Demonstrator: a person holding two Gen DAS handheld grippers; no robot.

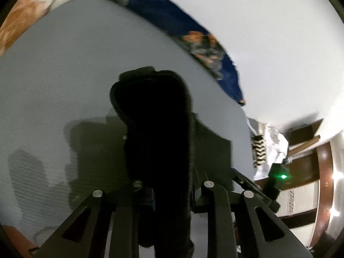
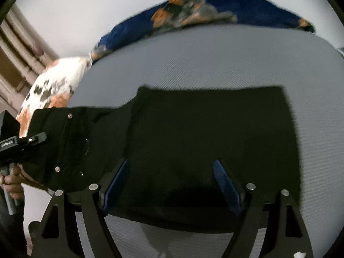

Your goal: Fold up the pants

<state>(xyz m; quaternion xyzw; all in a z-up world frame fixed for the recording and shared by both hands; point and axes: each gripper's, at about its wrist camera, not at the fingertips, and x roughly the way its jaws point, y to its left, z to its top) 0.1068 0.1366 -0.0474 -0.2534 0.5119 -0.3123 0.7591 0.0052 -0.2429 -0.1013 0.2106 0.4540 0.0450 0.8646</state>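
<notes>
The black pants (image 2: pixel 210 142) lie partly folded on a grey mattress (image 2: pixel 215 60). In the right wrist view, a part of them is lifted at the left, toward the left gripper's body. My left gripper (image 1: pixel 169 193) is shut on a bunched fold of the black pants (image 1: pixel 154 129), which stands up between its fingers above the mattress (image 1: pixel 64 75). My right gripper (image 2: pixel 172 185) is open, its blue-padded fingers (image 2: pixel 225 182) hovering over the near part of the flat pants, holding nothing.
A blue and orange patterned blanket (image 2: pixel 193 15) lies along the mattress's far edge, with a white floral pillow (image 2: pixel 51 86) at the left. A white wall rises behind. Brown furniture (image 1: pixel 322 172) and crumpled cloth (image 1: pixel 268 146) stand off the bed's side.
</notes>
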